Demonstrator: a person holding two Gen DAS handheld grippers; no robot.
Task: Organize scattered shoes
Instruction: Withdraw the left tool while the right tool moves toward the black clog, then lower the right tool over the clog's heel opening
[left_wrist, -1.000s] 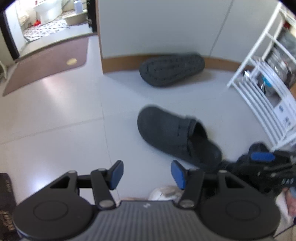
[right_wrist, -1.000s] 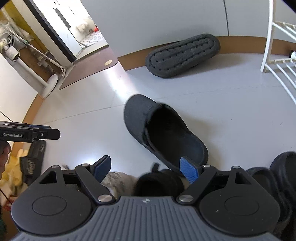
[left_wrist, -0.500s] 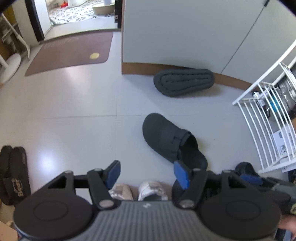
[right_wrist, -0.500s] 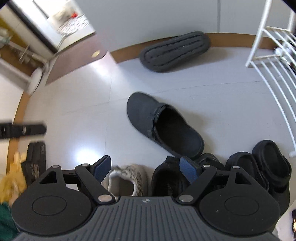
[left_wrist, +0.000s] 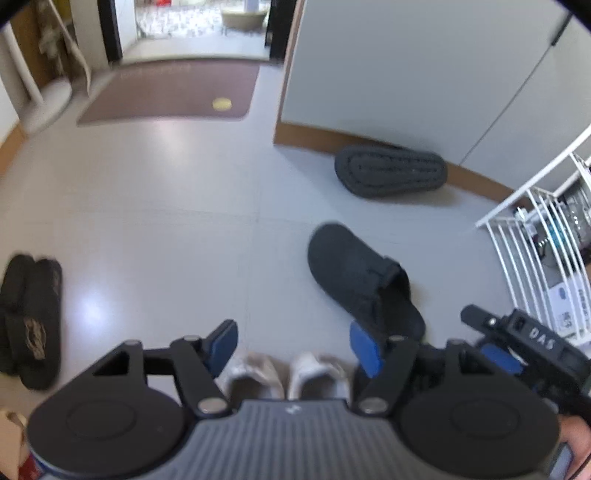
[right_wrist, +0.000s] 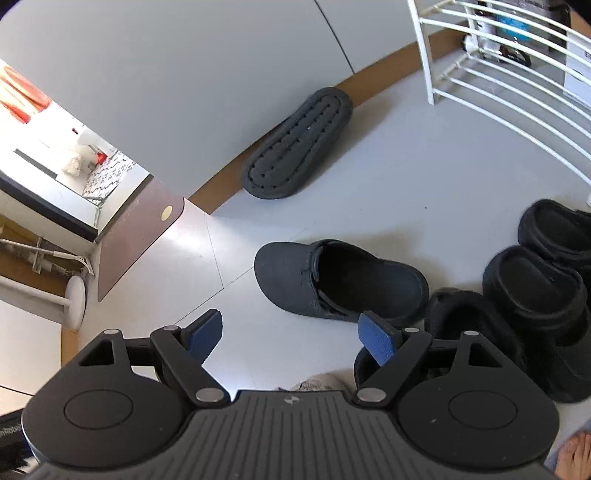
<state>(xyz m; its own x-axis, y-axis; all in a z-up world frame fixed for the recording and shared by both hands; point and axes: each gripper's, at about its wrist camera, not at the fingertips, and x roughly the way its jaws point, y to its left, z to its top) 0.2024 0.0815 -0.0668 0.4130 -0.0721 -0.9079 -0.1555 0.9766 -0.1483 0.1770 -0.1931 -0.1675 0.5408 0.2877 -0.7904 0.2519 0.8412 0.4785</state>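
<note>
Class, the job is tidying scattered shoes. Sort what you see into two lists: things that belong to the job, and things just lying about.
Belongs to the job:
- dark clog, upright on the floor
- matching clog, sole showing, by the wall
- black slippers
- pale shoes
- black sandals

Just lying about:
- brown mat
- white rack

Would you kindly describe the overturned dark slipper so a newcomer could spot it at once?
Start at the grey wall with its brown skirting. On the pale tiled floor at its foot lies one dark grey rubber slipper. Unlike the upright dark grey clog nearby, it shows its dotted, grooved sole.
</note>
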